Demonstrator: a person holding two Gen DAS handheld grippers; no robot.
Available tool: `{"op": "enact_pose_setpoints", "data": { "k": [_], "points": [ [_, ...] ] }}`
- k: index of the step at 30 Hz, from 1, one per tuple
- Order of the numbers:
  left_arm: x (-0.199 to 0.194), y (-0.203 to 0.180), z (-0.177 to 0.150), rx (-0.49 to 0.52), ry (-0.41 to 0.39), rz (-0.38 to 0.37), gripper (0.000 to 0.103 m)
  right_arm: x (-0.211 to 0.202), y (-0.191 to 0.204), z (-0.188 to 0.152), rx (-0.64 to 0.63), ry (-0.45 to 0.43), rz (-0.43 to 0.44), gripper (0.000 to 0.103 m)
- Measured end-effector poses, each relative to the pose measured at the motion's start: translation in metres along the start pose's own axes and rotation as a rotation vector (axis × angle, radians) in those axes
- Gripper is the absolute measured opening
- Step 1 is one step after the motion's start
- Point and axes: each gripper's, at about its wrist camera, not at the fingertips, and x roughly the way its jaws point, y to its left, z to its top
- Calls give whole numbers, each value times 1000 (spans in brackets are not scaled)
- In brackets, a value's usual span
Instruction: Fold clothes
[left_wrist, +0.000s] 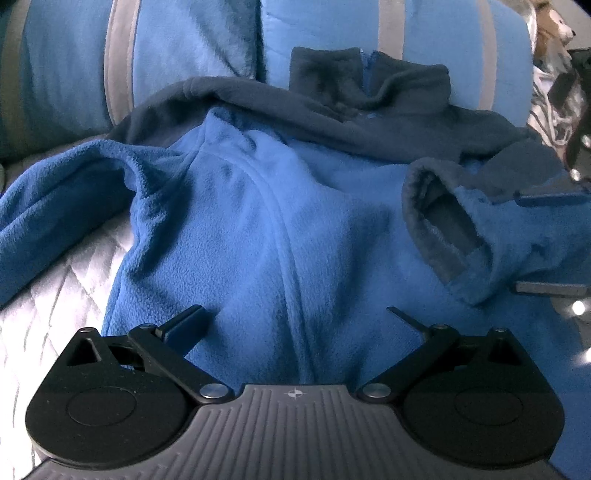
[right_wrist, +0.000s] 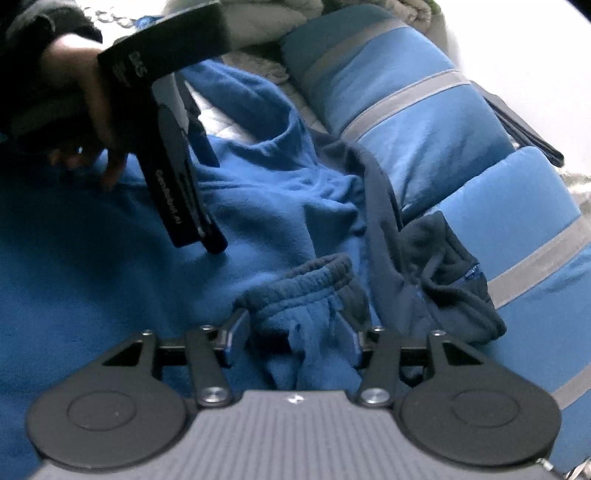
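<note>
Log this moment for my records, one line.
right gripper: shut on blue fleece sleeve cuff | left gripper: open over blue fleece jacket

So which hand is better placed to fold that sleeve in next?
The right gripper: its fingers already bracket the sleeve cuff of the blue fleece jacket. The left gripper hangs open over the jacket's body, holding nothing.

A bed covered by a pale quilted bedspread (left_wrist: 48, 288) with diamond stitching fills the near left of the left wrist view, brightly lit there. At the far side lie 2 blue pillows: one (left_wrist: 166, 48) at the left and another (left_wrist: 443, 40) at the right, each crossed by grey stripes. In the right wrist view a white wall (right_wrist: 535, 55) rises behind them. Crumpled pale fabric (left_wrist: 554, 103) sits at the far right.
</note>
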Motion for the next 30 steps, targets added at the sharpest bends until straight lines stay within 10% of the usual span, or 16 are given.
{"op": "enact_pose_setpoints", "data": {
  "k": [14, 19, 30],
  "points": [
    [0, 0, -1, 20, -3, -2, 103, 26, 16, 20, -119, 99, 1, 63],
    [0, 0, -1, 28, -4, -3, 103, 25, 15, 19, -80, 101, 19, 22],
    [0, 2, -2, 43, -10, -5, 103, 1, -2, 25, 44, 15, -177, 15]
  ]
}}
